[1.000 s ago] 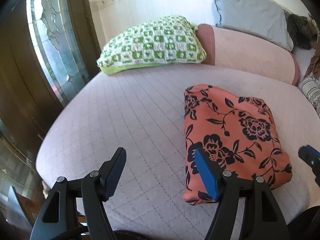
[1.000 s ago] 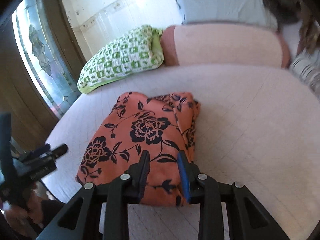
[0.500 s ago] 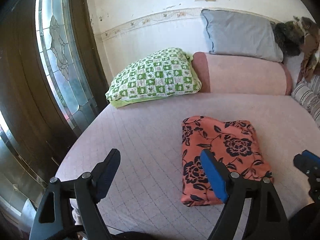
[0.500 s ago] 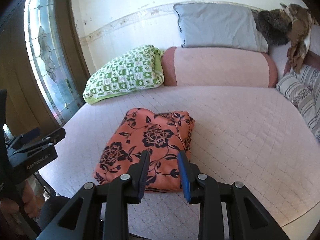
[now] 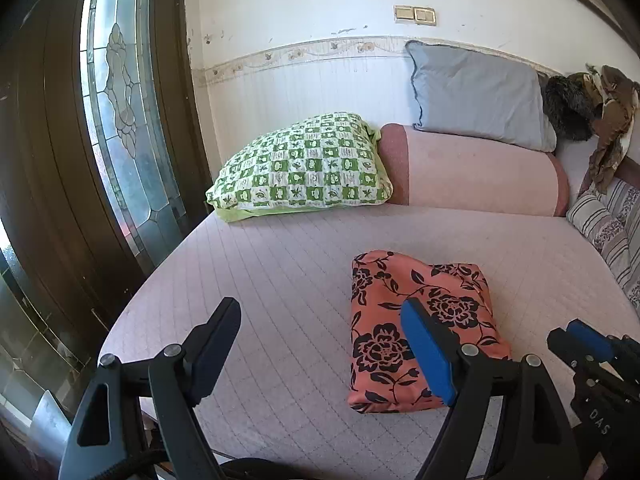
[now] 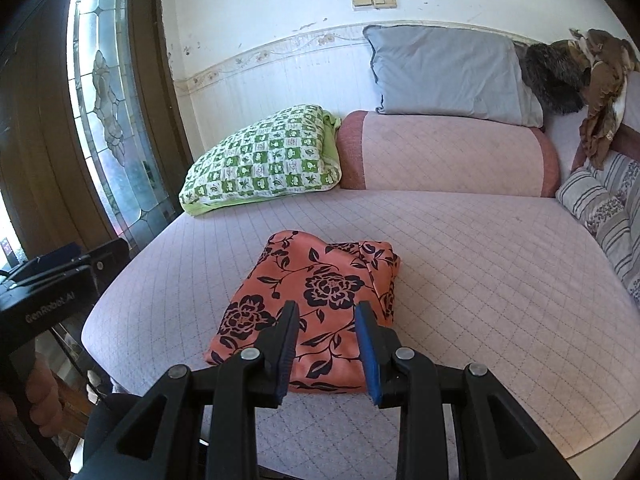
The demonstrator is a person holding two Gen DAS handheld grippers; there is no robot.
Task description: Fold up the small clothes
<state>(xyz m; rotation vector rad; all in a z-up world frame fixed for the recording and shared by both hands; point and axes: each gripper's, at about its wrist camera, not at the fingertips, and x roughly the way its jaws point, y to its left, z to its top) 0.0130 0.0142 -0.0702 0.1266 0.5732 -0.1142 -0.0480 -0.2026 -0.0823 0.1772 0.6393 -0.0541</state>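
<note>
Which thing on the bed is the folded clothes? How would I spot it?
Find the big pink quilted bed. Pillows line its far end: a green checked pillow, a pink bolster and a grey pillow. The folded garment lies alone near the front edge: a flat orange bundle printed with black roses, the only orange thing there.

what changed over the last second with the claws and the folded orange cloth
Both claws pulled up and back from the folded orange floral cloth, so more of the bed and wall shows. The left claw widened a little; the right claw kept its narrow gap. Neither holds anything. The cloth stayed folded in place, pillows unmoved.
</note>
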